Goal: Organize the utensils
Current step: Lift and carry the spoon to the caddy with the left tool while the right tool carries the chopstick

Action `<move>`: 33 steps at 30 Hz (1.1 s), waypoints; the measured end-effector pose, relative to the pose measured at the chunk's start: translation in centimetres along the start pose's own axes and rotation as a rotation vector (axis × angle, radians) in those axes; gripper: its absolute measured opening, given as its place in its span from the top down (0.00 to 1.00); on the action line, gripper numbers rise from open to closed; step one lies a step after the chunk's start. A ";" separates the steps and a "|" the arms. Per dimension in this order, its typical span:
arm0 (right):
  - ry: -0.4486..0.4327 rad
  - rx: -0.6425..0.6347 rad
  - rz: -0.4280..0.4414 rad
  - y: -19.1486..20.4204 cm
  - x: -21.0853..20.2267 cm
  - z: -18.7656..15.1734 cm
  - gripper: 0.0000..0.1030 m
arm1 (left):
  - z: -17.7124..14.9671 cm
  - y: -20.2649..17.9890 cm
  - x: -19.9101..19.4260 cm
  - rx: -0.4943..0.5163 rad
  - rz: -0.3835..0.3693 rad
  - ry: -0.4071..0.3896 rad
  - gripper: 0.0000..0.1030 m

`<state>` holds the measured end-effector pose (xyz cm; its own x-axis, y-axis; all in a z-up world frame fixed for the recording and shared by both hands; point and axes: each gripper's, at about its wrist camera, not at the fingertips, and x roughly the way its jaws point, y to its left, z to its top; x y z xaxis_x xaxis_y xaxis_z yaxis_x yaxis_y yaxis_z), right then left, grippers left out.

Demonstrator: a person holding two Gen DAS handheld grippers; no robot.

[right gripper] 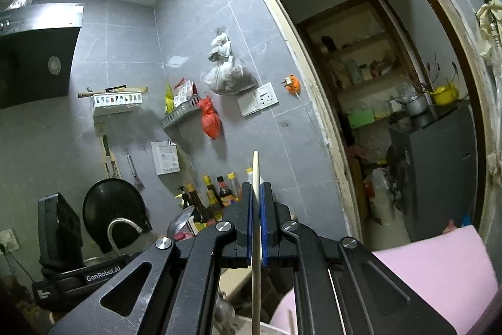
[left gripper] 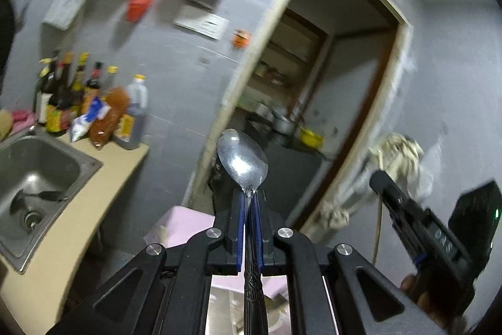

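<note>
My left gripper (left gripper: 250, 197) is shut on a metal spoon (left gripper: 242, 160). The spoon's bowl points up past the fingertips, and its dark patterned handle runs down between the fingers. My right gripper (right gripper: 256, 189) is shut on a pale chopstick (right gripper: 255, 175), which stands upright between the blue pads. Both are held in the air, facing a grey tiled wall and a doorway. The right gripper also shows at the right edge of the left wrist view (left gripper: 408, 209). The left gripper's body shows at the lower left of the right wrist view (right gripper: 62, 253).
A steel sink (left gripper: 37, 175) sits in a beige counter (left gripper: 78, 225) at left, with several sauce bottles (left gripper: 78, 96) behind it. Wall racks (right gripper: 180, 112), a red bag (right gripper: 210, 118), a black wok (right gripper: 113, 206) and a tap (right gripper: 122, 228) hang nearby. A pink surface (right gripper: 439, 269) lies low right.
</note>
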<state>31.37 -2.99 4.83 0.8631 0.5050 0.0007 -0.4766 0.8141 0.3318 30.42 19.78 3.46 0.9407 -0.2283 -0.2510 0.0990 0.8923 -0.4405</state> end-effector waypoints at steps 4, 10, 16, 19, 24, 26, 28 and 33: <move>-0.044 0.020 -0.041 0.1 1.5 -1.3 0.96 | 0.3 2.4 0.4 -0.048 0.031 -0.036 0.94; -0.083 0.062 -0.149 -0.9 2.2 -3.8 0.96 | -0.8 5.4 1.3 -0.124 0.056 -0.096 0.94; -0.065 0.028 -0.157 -0.6 1.5 -4.7 0.96 | -2.8 6.8 2.6 -0.150 0.074 -0.109 0.94; -0.057 0.007 -0.155 -0.6 1.0 -4.3 0.96 | -3.3 7.0 3.0 -0.138 0.089 -0.129 0.94; -0.058 0.011 -0.166 -0.9 0.1 -3.5 0.96 | -3.9 6.6 3.2 -0.104 0.099 -0.149 0.94; -0.057 0.015 -0.161 -0.9 -0.1 -3.2 0.96 | -4.0 6.3 3.2 -0.091 0.099 -0.162 0.94; -0.046 0.012 -0.152 -0.8 -0.3 -3.0 0.96 | -3.9 6.0 3.3 -0.078 0.101 -0.172 0.94; 0.005 0.016 -0.128 -0.7 -0.2 -3.5 0.96 | -4.4 5.5 3.6 -0.070 0.093 -0.161 0.94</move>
<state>30.91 -2.65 1.26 0.9159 0.3986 -0.0471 -0.3597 0.8673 0.3441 32.93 22.17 -3.64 0.9850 -0.0759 -0.1546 -0.0082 0.8759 -0.4824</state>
